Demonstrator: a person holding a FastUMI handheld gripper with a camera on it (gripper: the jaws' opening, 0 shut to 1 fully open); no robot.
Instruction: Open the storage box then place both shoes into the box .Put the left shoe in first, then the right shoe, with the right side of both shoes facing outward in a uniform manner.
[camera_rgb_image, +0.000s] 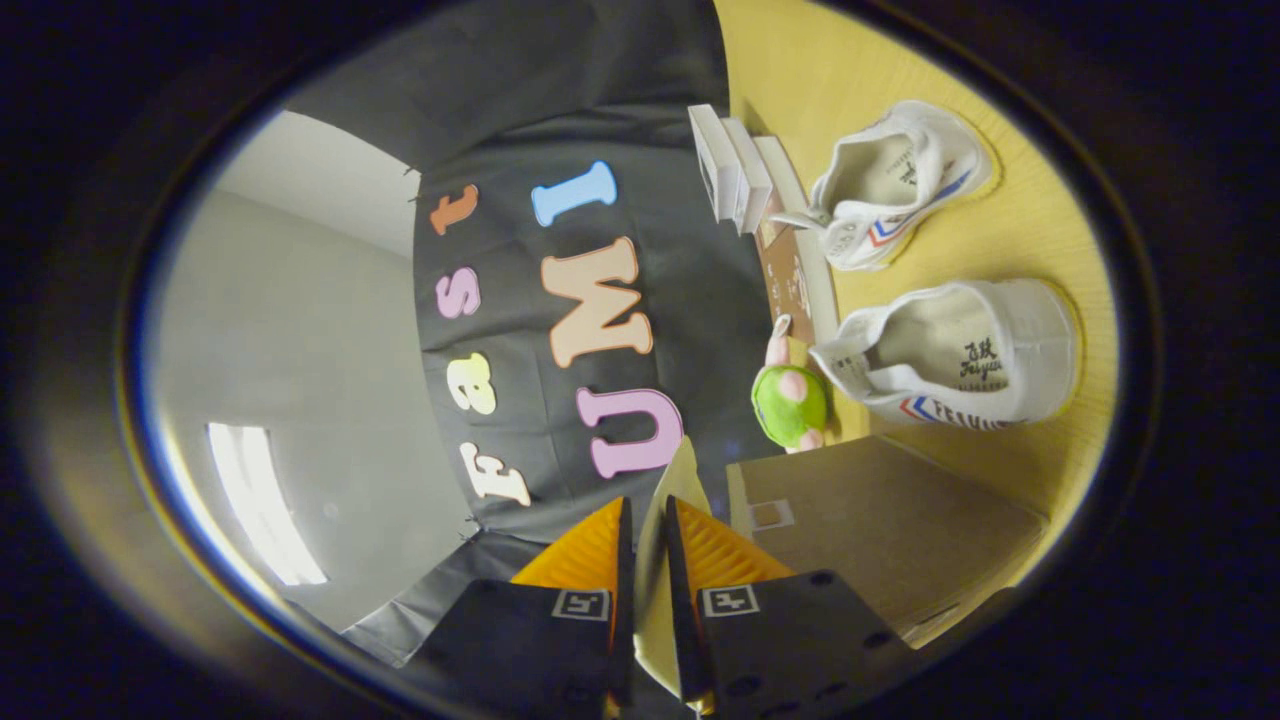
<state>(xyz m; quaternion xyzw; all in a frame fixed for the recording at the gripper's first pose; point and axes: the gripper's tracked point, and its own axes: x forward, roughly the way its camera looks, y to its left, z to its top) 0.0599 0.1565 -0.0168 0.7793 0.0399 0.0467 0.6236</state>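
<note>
Gripper view, rolled sideways: gripper (648, 520) clamped on pale flap (668, 490) of box (890, 530), both fingers pressing it. Right of fingers, box on table (1060, 240). Farther right, green toy (790, 400), near shoe (960, 365), far shoe (895, 185), well apart.

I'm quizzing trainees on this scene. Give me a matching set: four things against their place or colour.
Things:
1. flap
2. plush toy
3. cardboard box
4. small boxes

Place or colour:
a. green
b. by the far shoe
c. pinched between the fingers
d. brown, right beside the fingers

Pairs: 1-c, 2-a, 3-d, 4-b
</note>
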